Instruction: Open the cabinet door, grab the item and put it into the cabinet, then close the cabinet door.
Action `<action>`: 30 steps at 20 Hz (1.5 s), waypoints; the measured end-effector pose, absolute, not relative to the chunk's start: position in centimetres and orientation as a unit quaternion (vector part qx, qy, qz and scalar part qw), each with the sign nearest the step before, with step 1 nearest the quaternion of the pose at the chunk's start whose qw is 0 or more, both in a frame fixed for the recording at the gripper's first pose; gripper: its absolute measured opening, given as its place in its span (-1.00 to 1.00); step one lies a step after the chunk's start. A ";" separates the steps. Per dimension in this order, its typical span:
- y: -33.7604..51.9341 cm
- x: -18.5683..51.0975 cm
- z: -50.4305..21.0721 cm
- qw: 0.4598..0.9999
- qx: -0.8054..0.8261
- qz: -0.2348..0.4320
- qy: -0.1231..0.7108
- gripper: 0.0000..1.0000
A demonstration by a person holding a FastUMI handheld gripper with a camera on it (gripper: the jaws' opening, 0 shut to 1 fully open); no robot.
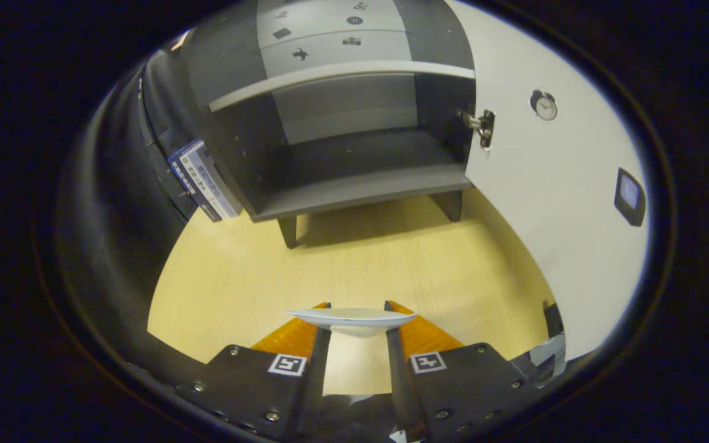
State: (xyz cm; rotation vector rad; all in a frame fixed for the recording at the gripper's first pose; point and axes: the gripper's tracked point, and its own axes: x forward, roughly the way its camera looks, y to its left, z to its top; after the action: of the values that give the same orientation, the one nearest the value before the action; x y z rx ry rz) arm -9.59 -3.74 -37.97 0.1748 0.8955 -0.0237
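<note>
- Nearest of all, the gripper (354,314) points level toward the cabinet, well above the pale wooden tabletop (237,271).
- Both fingers (296,335) are clenched on a shallow light-grey dish (351,320), seen edge-on and lying flat across the tips.
- Well beyond the fingers stands the dark grey cabinet (342,141), its lower compartment open above short legs.
- Its white door (551,203) is swung wide to the right, hanging on a metal hinge (482,126).
- A small striped box (204,178) leans against the cabinet's left side.
</note>
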 end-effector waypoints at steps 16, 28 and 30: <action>-7.0 4.9 -17.5 0.959 0.068 0.040 0.273 -0.07; -8.5 15.3 -18.1 0.935 0.099 0.013 0.340 -0.07; -8.5 15.8 -18.4 0.931 0.095 0.014 0.351 -0.07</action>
State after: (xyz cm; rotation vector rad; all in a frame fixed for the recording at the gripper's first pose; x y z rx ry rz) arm 15.80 -8.49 -18.38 0.1950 0.7185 0.0280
